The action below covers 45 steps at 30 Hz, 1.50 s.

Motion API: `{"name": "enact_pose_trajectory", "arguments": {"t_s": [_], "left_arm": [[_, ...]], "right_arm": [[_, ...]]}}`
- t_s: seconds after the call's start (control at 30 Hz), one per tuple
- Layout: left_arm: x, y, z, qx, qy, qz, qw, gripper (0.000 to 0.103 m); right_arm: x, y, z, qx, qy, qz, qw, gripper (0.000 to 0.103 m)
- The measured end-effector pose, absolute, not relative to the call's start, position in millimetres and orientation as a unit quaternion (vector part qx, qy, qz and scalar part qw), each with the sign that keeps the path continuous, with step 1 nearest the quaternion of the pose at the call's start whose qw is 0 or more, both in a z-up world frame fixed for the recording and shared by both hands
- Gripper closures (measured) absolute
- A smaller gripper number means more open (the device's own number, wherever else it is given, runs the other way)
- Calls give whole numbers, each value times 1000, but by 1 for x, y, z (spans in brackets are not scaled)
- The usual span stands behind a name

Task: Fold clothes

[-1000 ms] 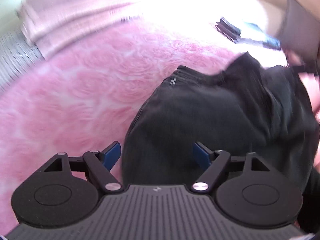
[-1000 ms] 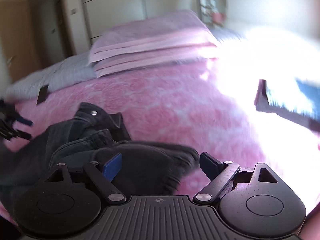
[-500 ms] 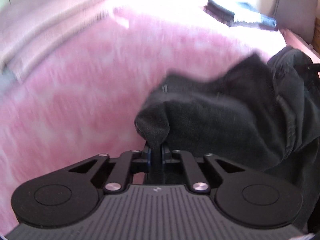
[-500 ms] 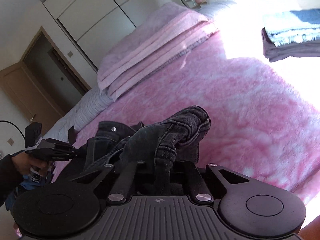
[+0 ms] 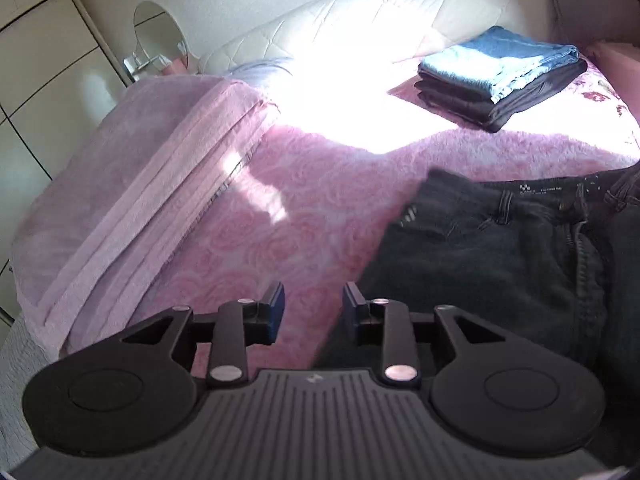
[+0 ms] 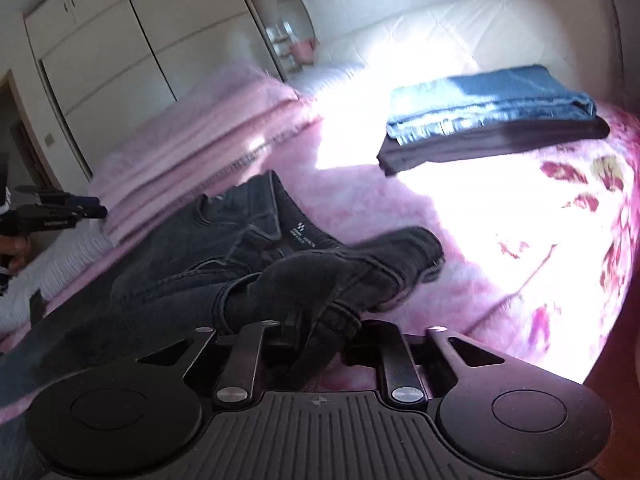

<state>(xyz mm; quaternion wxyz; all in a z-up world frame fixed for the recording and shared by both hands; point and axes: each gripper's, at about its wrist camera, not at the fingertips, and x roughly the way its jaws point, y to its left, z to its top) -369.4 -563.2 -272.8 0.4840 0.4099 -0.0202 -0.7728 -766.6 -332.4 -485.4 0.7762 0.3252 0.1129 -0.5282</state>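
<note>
Dark jeans (image 5: 480, 248) lie spread on the pink bedcover, waistband with its label toward the headboard. My left gripper (image 5: 314, 310) hovers just left of the jeans' edge. Its jaws are opening and only pink cover shows between the blue pads (image 5: 276, 312). In the right wrist view a folded-over leg of the jeans (image 6: 192, 276) lies on the bed with its hem between the fingers of my right gripper (image 6: 320, 340). Those jaws are opening too and the cloth sits loose in the gap. The left gripper (image 6: 60, 208) appears at the far left, held by a hand.
A stack of folded clothes, blue jeans on a dark garment (image 5: 500, 76) (image 6: 488, 116), sits near the white headboard (image 5: 360, 20). A folded pink blanket (image 5: 140, 200) (image 6: 208, 144) lies along the bed's left side. White wardrobe doors (image 6: 120, 52) stand behind.
Half a second ago both grippers were shut on jeans fabric and lifting it. Now the left has let go and swung left off the jeans; the right's jaws have parted and the leg lies folded over.
</note>
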Motion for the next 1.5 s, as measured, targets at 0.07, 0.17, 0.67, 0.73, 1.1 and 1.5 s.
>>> {"name": "enact_pose_trajectory", "arguments": {"t_s": [0.07, 0.17, 0.67, 0.73, 1.1, 1.5], "left_arm": [[-346, -551, -279, 412, -4, -767, 491, 58], [-304, -521, -282, 418, 21, -756, 503, 56], [-168, -294, -319, 462, 124, -683, 552, 44], [-157, -280, -328, 471, 138, -676, 549, 44], [-141, -261, -369, 493, 178, -646, 555, 42], [-156, -280, -362, 494, 158, -649, 557, 44]], "right_arm": [[-772, -329, -491, 331, 121, -542, 763, 46], [-785, -312, -480, 307, 110, -570, 754, 42], [-716, -296, -414, 203, 144, -469, 847, 41], [-705, -325, -407, 201, 178, -455, 849, 41], [-656, -486, -456, 267, 409, -321, 812, 41], [-647, -478, -480, 248, 443, -294, 810, 81]]}}
